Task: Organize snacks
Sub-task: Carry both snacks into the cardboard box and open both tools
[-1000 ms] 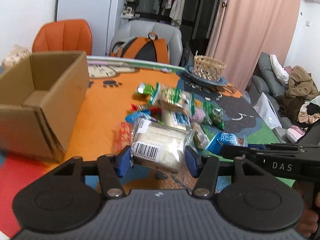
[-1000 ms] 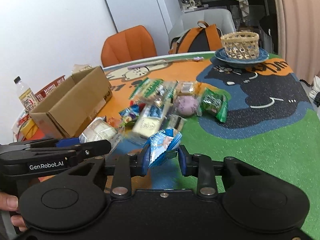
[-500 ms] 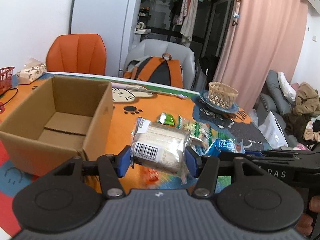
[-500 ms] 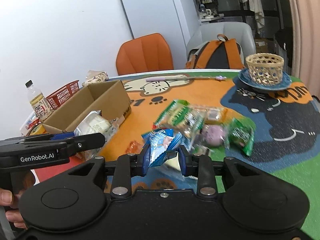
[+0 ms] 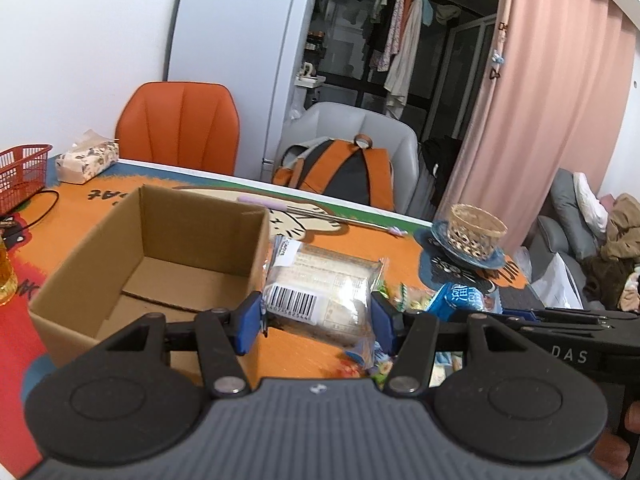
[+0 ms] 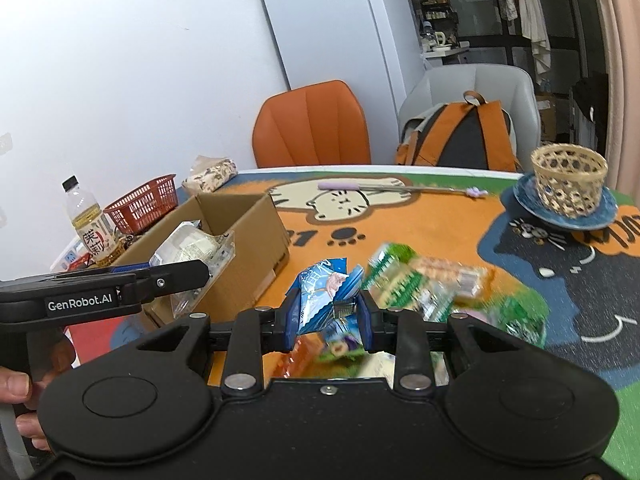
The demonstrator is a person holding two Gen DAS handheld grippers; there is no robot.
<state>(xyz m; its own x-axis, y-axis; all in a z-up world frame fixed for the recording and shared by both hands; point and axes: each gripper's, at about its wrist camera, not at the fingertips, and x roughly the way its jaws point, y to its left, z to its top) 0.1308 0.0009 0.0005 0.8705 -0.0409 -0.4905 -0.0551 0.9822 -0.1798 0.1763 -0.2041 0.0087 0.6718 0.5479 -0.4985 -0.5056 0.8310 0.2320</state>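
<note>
- Left wrist view: the left gripper (image 5: 316, 316) has its jaws squeezed on the clear cake pack (image 5: 320, 286), just beside the cardboard box (image 5: 160, 248) at the desk's left edge. Let go now and the pack could hit the box wall and fall outside.
- Right wrist view: the right gripper (image 6: 328, 316) has its jaws pinched on the blue snack bag (image 6: 326, 290), above the snack pile (image 6: 432, 292) mid-desk. The thin bag could slip out.

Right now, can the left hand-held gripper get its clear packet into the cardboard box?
Probably yes. The left hand-held gripper holds the clear packet beside the cardboard box, whose top is open, with nothing visible between them.
</note>
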